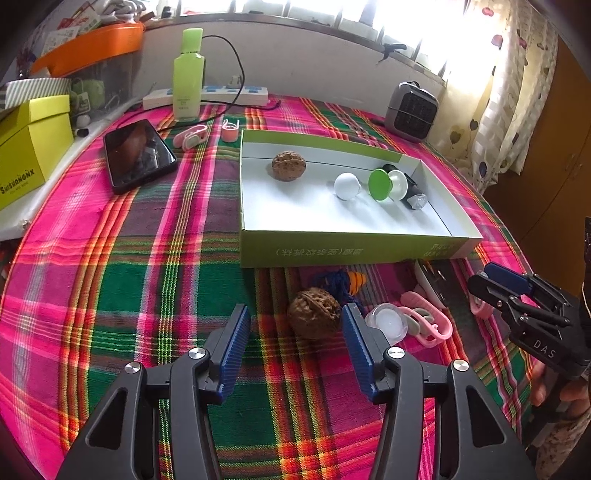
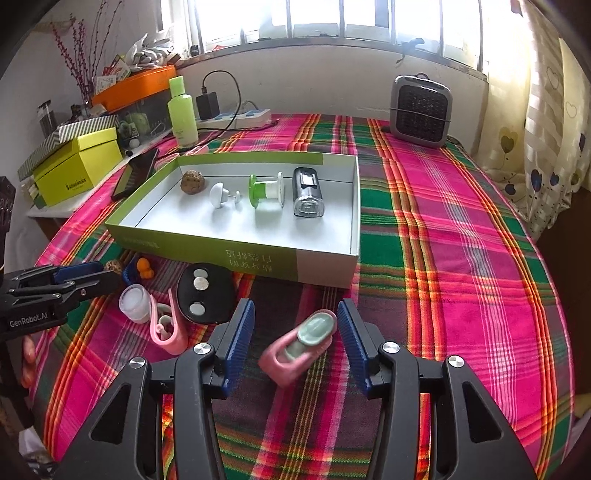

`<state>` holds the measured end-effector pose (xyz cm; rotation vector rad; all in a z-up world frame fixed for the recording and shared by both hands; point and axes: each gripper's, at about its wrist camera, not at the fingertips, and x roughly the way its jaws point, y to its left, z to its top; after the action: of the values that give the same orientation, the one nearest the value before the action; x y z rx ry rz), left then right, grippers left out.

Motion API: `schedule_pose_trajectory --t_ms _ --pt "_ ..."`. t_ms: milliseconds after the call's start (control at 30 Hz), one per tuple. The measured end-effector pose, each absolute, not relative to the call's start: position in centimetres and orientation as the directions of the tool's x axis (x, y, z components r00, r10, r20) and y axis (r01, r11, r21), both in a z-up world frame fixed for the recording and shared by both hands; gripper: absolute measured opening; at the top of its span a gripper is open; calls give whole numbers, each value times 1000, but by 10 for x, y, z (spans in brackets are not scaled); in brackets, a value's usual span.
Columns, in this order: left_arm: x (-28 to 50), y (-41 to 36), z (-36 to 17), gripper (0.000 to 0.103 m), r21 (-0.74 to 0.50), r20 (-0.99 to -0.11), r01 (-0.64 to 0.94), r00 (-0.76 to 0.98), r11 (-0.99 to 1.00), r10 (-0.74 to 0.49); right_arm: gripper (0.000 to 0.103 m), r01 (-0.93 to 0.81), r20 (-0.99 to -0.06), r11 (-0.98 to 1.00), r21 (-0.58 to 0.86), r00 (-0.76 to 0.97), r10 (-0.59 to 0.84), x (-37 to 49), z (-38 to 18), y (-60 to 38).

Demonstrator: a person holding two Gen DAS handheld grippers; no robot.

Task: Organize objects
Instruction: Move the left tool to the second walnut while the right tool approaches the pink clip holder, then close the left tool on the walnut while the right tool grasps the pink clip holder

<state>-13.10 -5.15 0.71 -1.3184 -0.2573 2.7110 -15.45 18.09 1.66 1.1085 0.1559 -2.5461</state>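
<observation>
You see strong daylight from the window (image 2: 314, 18), which is overexposed, while fisheye edges bend and darken; center stays sharp.

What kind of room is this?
Probably a lived-in room at home: a table under a bright plaid cloth by a barred window with heart-print curtains, a small grey heater and a white power strip.

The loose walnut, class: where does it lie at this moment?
In the left wrist view the loose walnut lies on the cloth just in front of the box, between the open left claw's fingers, nearer the right one.
</observation>
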Motion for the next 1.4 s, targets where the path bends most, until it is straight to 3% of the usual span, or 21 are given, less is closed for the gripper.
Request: schedule_pose_trajectory --t_ms 333,1167,1400 --pt "-131 -51 5 50 -201 -773 -24 -610 -979 174 48 327 -735 -940 99 -613 -291 -147 15 192" --pt "-137 -51 4 50 -174 -765 -3 -629 -985 137 48 284 -780 -959 21 -595 -193 -149 3 186" --pt "-138 -53 4 40 -153 -767 10 -631 -988 113 47 281 -779 -959 26 -596 -195 -148 3 188"
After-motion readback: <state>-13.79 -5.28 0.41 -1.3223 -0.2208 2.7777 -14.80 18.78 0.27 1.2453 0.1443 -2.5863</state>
